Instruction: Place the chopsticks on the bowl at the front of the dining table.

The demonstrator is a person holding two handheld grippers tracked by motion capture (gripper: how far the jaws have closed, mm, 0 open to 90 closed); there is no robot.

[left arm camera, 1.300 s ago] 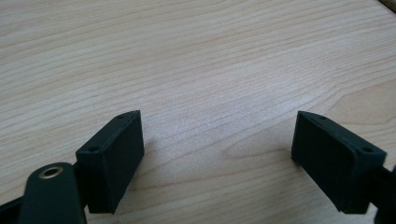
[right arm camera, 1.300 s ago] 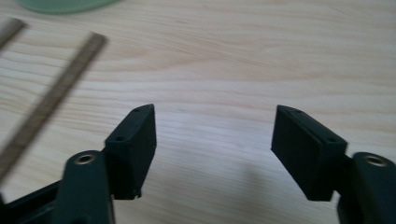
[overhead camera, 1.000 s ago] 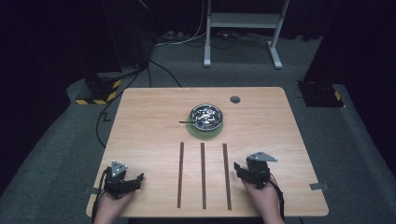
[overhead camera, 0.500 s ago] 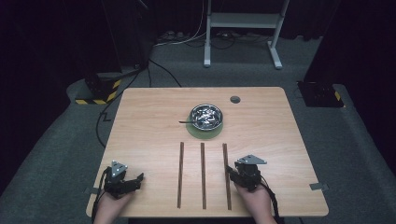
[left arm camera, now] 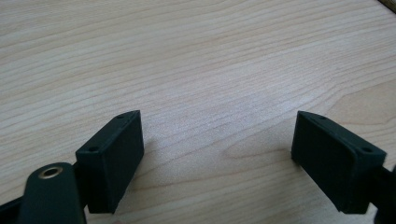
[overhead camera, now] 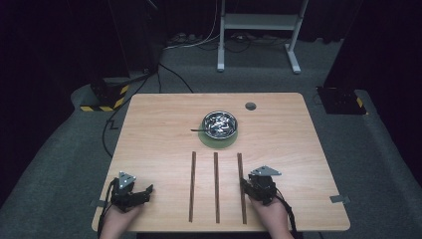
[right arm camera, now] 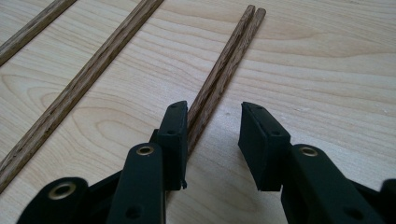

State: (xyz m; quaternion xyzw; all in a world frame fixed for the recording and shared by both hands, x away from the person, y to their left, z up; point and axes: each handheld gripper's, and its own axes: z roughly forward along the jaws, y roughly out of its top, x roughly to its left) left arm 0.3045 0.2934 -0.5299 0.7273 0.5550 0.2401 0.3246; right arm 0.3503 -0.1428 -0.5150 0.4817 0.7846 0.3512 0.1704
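Note:
Three dark wooden sticks lie side by side on the table: the left stick [overhead camera: 192, 186], the middle stick [overhead camera: 216, 186] and the right stick [overhead camera: 240, 169]. My right gripper [overhead camera: 249, 183] sits low over the near part of the right stick. In the right gripper view that right stick [right arm camera: 229, 56] looks like two thin rods pressed together. It runs between the jaws of my right gripper [right arm camera: 214, 109], along the left one. The jaws have just been closing; a gap remains on the right. My left gripper [overhead camera: 146, 191] rests open at the front left, and its view shows my left gripper [left arm camera: 217, 135] over bare wood.
A metal bowl [overhead camera: 219, 124] with a utensil handle sticking out stands on a green plate [overhead camera: 219, 141] at mid table. A small dark disc [overhead camera: 250, 106] lies behind it. The table [overhead camera: 298, 149] front edge is close under both hands. The middle stick [right arm camera: 93, 70] lies left of the jaws.
My right gripper has shifted a little to the left, onto the right stick. The left gripper, the sticks and the bowl have stayed in place.

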